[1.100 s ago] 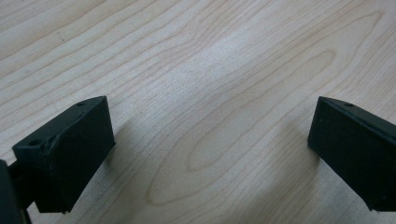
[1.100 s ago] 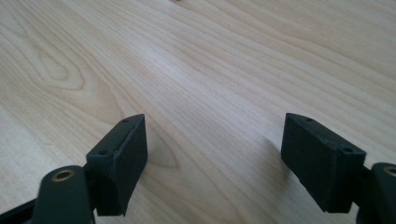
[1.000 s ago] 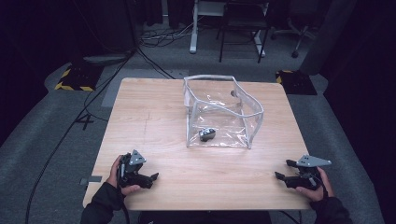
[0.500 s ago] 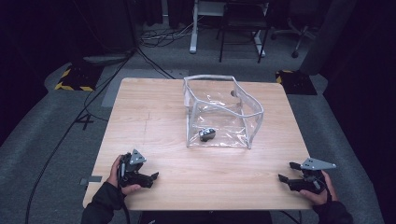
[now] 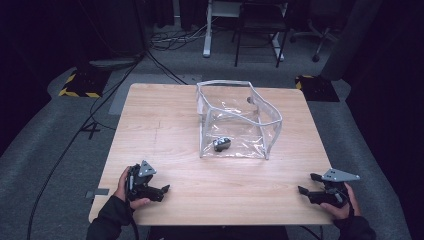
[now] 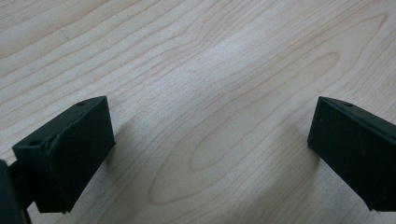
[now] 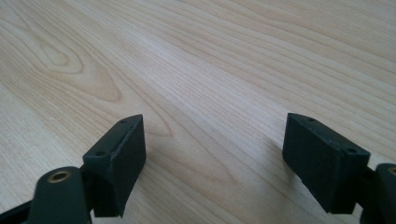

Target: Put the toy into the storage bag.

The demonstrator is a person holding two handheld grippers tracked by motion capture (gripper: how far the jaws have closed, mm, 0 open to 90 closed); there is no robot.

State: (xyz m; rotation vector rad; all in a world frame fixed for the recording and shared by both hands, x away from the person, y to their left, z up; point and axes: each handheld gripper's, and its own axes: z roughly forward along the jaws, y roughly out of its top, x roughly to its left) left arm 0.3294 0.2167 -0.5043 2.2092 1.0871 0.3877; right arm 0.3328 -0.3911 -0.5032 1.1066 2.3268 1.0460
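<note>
A clear plastic box (image 5: 240, 120) with an open top stands at the middle of the wooden table (image 5: 165, 125). A small dark object (image 5: 221, 144) lies inside it near its front wall. My left gripper (image 5: 162, 190) rests at the table's front left corner, held by a hand, jaws open. My right gripper (image 5: 306, 184) rests at the front right corner, also open. In the left gripper view, the left gripper (image 6: 205, 154) has bare wood between its black jaws. In the right gripper view, the right gripper (image 7: 212, 158) likewise stands wide over bare wood.
A cable (image 5: 75, 145) trails off the left side across the grey floor. Desk legs and a chair (image 5: 260, 30) stand beyond the table's far edge. Yellow-black striped blocks (image 5: 77, 85) sit by the far corners.
The right gripper has shifted slightly toward the table's front right edge. The left gripper and the box have not moved.
</note>
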